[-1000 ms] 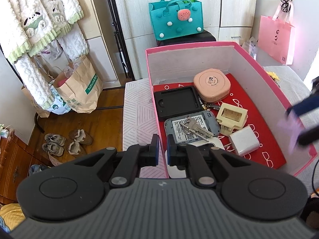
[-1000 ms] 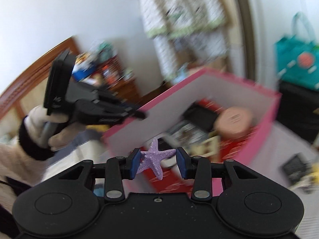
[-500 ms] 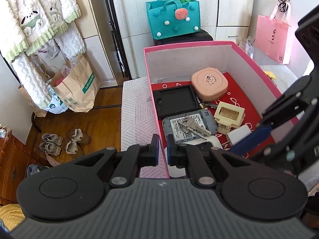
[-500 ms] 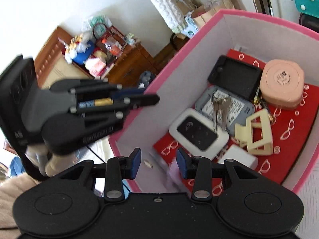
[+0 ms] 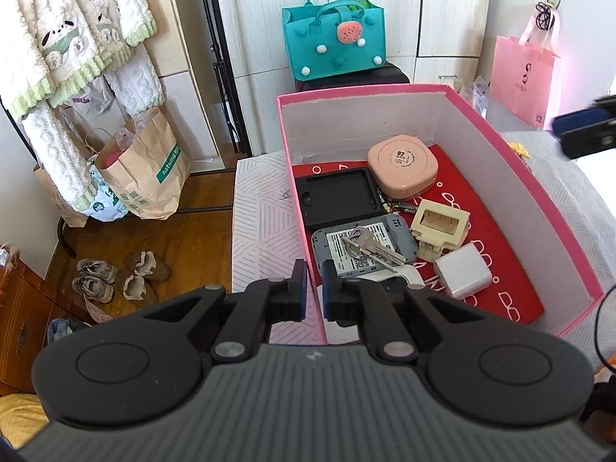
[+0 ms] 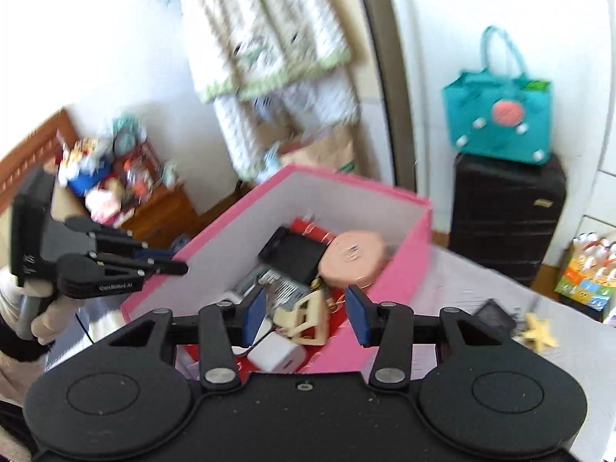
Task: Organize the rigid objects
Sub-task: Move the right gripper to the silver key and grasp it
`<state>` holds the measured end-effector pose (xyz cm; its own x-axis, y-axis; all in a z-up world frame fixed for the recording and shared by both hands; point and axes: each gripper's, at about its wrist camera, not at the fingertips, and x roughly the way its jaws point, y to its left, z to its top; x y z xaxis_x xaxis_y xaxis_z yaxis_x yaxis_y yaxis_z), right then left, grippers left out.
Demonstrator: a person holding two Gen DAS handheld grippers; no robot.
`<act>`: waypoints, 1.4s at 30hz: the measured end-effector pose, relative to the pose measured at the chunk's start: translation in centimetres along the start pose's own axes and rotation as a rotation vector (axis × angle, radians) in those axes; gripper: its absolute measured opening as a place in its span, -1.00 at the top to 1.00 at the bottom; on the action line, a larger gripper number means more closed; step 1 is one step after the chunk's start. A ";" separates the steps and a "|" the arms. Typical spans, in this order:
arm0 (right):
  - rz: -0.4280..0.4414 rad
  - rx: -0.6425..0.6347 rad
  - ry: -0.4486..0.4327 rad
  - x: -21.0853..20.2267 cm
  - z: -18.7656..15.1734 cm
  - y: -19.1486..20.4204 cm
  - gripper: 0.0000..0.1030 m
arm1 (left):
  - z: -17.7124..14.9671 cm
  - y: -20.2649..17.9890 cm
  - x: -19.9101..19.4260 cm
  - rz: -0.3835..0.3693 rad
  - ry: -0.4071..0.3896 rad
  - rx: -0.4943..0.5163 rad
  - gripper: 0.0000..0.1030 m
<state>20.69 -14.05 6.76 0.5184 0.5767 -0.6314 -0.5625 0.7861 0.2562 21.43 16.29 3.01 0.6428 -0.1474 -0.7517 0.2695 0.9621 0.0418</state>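
keys (image 5: 369, 244) on router (image 5: 364, 248), in box (image 5: 512, 177)

Warm wooden plank floor (image 5: 192, 231) fills the left of the left-wrist frame, with worn shoes (image 5: 115, 273) and a brown paper bag (image 5: 154, 169). Pale cabinet doors (image 5: 423, 7) span the top, a teal felt tote (image 5: 333, 46) before them. Bright daylight washes the upper right.

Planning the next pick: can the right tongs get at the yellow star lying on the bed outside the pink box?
Probably yes. The yellow star lies in the open on the bed cover, right of the pink box, with nothing over it. The right tongs are empty and their jaws are opening; only a dark object sits close beside it.
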 end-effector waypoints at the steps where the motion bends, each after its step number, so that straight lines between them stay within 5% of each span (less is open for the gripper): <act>1: -0.004 0.013 -0.018 -0.8 -0.3 -0.4 0.00 | -0.1 0.0 -0.1 -0.001 -0.003 -0.005 0.87; 8: -0.164 -0.021 -0.099 -3.5 -2.3 -2.1 -0.07 | -0.2 0.0 -0.1 0.005 -0.013 -0.017 0.87; 15: -0.305 0.080 -0.118 -3.5 -4.1 -7.5 -0.07 | 0.0 -0.1 0.0 0.015 -0.006 -0.019 0.87; 21: -0.317 0.138 -0.094 -2.1 -5.2 -11.3 -0.07 | 0.1 -0.3 0.0 0.026 0.005 -0.017 0.87; 24: -0.286 0.156 -0.052 -0.6 -5.8 -12.6 0.59 | 0.1 -0.5 0.0 0.034 0.005 -0.015 0.87; 28: -0.281 0.188 -0.018 1.6 -6.3 -14.3 0.75 | 0.1 -0.6 0.1 0.038 0.007 -0.014 0.87; 33: -0.310 0.241 0.012 4.3 -7.0 -15.7 0.63 | 0.1 -0.5 0.1 0.035 0.008 -0.017 0.87; 37: -0.317 0.295 0.006 5.9 -7.0 -17.0 0.16 | 0.1 -0.5 0.1 0.035 0.009 -0.016 0.87; 42: -0.403 0.254 -0.014 7.3 -6.6 -16.6 0.11 | 0.1 -0.5 0.1 0.035 0.010 -0.016 0.87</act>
<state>29.49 -24.36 -6.93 0.6726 0.2162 -0.7077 -0.1404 0.9763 0.1648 21.42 15.77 3.01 0.6442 -0.1117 -0.7566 0.2354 0.9702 0.0572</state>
